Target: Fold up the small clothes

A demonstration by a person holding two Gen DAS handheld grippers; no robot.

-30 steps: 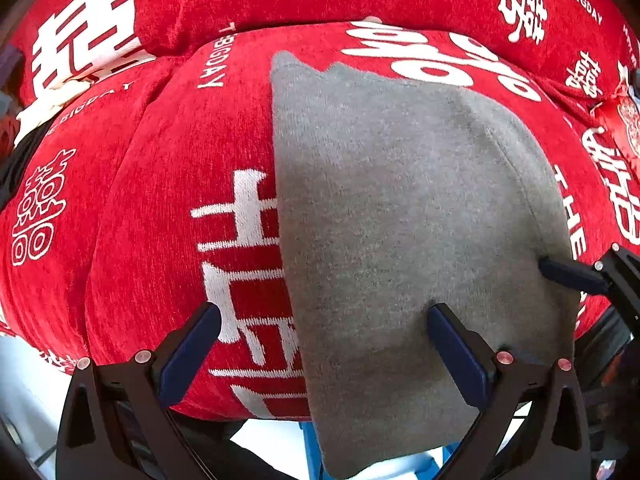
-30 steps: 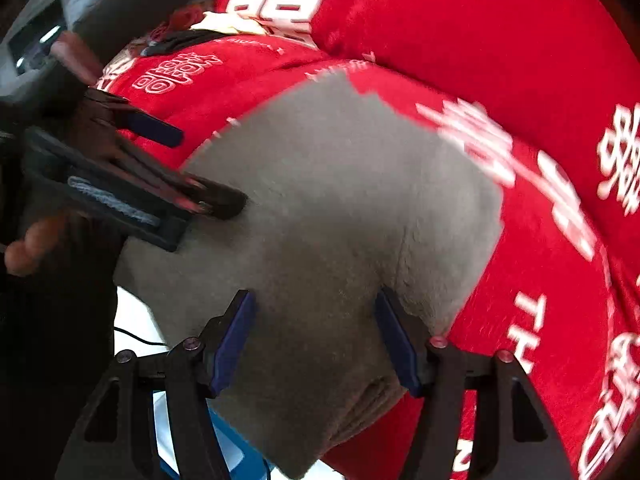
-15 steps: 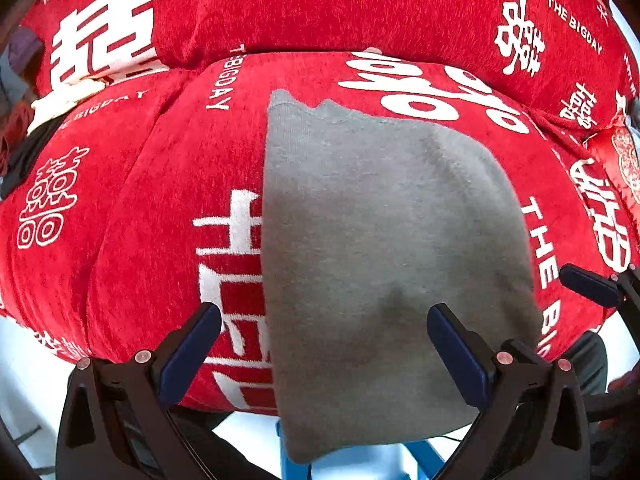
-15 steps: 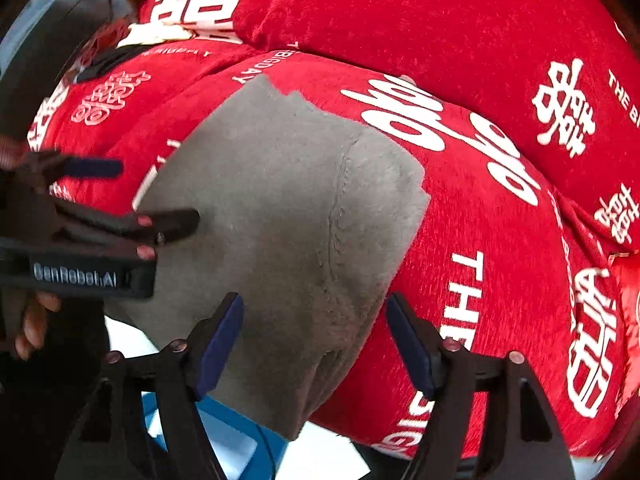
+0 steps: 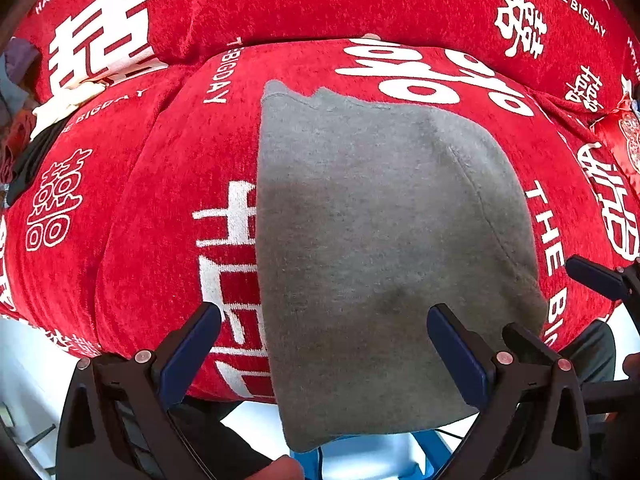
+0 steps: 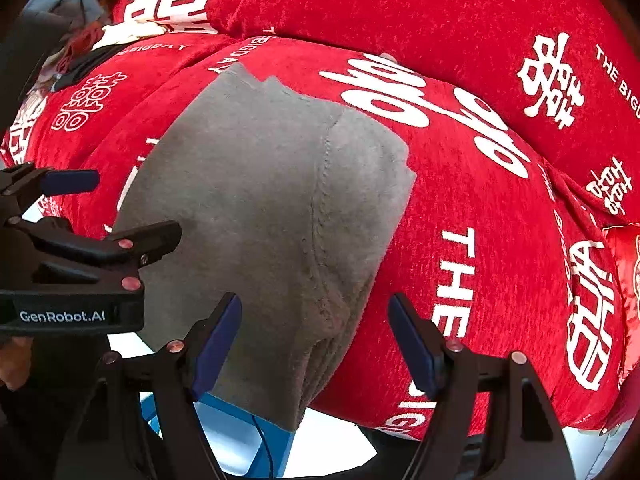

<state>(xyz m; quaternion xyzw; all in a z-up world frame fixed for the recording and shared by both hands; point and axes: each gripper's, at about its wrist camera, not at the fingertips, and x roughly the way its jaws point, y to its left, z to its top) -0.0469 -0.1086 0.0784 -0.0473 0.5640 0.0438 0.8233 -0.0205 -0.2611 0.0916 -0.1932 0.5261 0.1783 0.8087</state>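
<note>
A folded grey knit garment [image 5: 372, 240] lies flat on a red sofa seat cushion [image 5: 160, 200], its near end hanging over the cushion's front edge. It also shows in the right wrist view [image 6: 256, 208]. My left gripper [image 5: 324, 344] is open and empty, hovering over the garment's near left part. My right gripper [image 6: 316, 340] is open and empty, above the garment's near right edge. The left gripper also shows at the left of the right wrist view [image 6: 120, 208]. One right fingertip [image 5: 592, 276] shows at the right edge of the left wrist view.
The sofa is covered in red fabric with white lettering, with a back cushion [image 5: 320, 0] behind the seat. A pile of other clothes [image 6: 68, 12] lies at the far left. A blue object [image 6: 240, 436] stands on the pale floor below the cushion's front.
Both grippers have drawn back and away from the garment, staying open. The garment now lies flatter and shows more fully on the cushion.
</note>
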